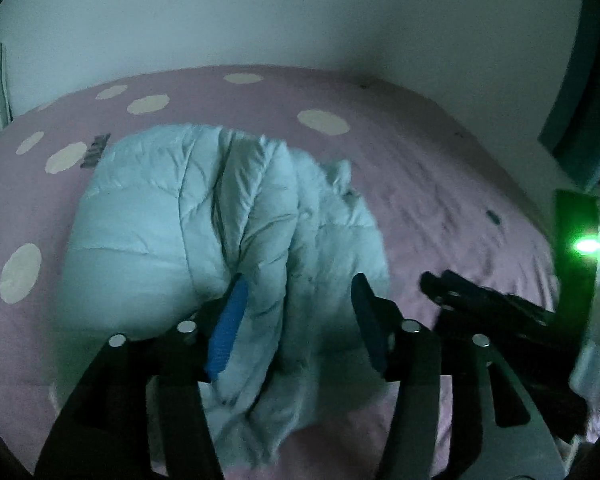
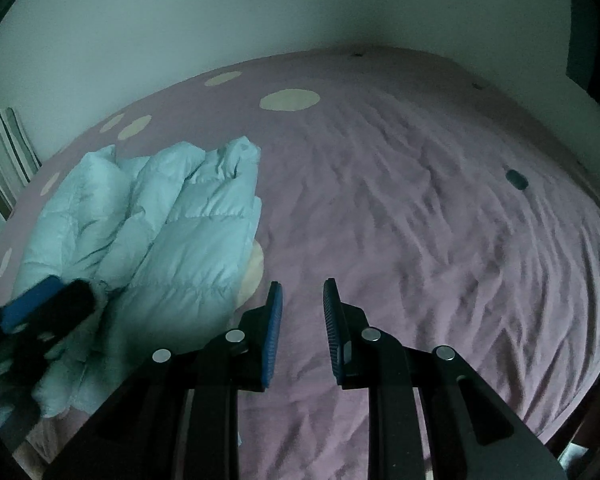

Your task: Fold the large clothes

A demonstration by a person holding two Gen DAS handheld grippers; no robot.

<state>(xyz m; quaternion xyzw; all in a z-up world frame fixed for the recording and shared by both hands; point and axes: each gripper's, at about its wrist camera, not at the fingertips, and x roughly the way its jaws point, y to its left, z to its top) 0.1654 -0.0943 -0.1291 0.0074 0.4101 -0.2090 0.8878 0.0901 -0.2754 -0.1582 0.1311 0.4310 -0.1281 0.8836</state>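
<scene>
A pale blue puffer jacket [image 1: 172, 216] lies bunched in thick folds on a pink bed sheet [image 1: 440, 184] with cream dots. My left gripper [image 1: 298, 296] hangs over the jacket's near end with its jaws wide apart. A ridge of the padding runs between them, and the blue pad of one of its fingers [image 1: 228, 328] rests beside it without squeezing. In the right wrist view the jacket [image 2: 172, 240] is at the left. My right gripper [image 2: 302, 304] stands open over bare sheet [image 2: 420, 240] just right of it, with nothing between its pads. The left gripper [image 2: 56, 294] shows at that view's lower left.
A white wall [image 1: 300, 20] runs behind the bed. A striped pillow [image 2: 8, 148] leans at the far left. A small dark object [image 2: 516, 179] lies on the wrinkled sheet to the right. A green light [image 1: 588, 246] glows above the right gripper [image 1: 440, 286].
</scene>
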